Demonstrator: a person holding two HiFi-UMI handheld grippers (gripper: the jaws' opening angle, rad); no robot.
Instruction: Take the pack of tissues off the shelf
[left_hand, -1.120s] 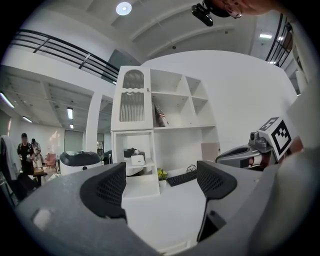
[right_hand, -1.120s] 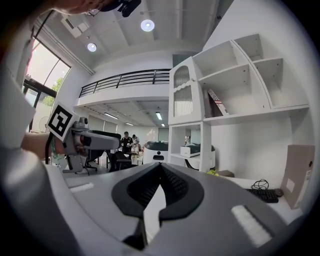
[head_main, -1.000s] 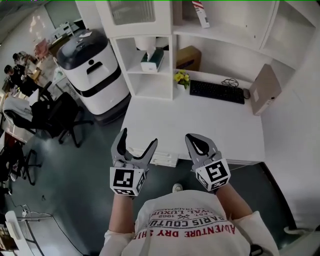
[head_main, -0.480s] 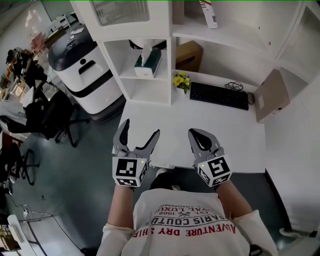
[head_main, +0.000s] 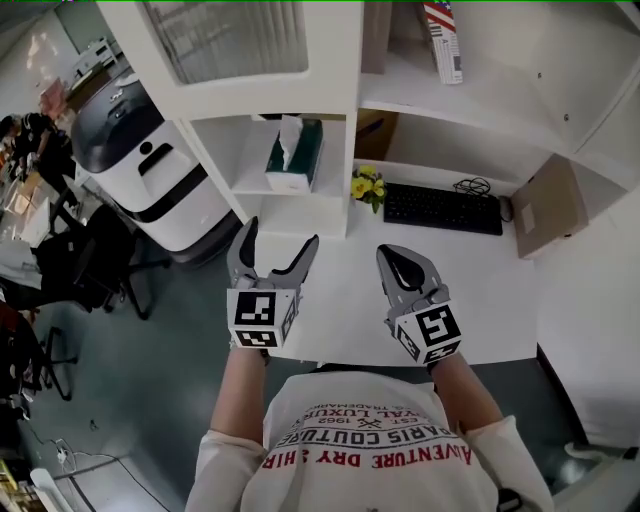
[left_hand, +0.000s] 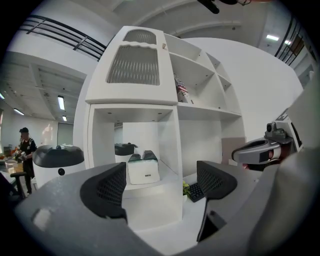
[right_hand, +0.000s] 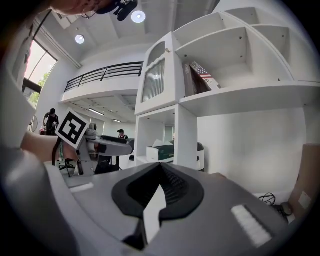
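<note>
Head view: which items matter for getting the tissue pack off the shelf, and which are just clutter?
Job:
pack of tissues, sitting on the shelf
left gripper, open and empty
right gripper, shut

Clutter:
keyboard
yellow flowers
cardboard box
book on the upper shelf
white and black machine on the floor

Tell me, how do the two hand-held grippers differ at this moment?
The left hand-held gripper has its jaws wide apart; the right hand-held gripper has its jaws closed together. The left one lines up with the shelf compartment holding the pack of tissues; the right one sits further right, nearer the keyboard. Both are empty and held at the near side of the desk, short of the shelf.
</note>
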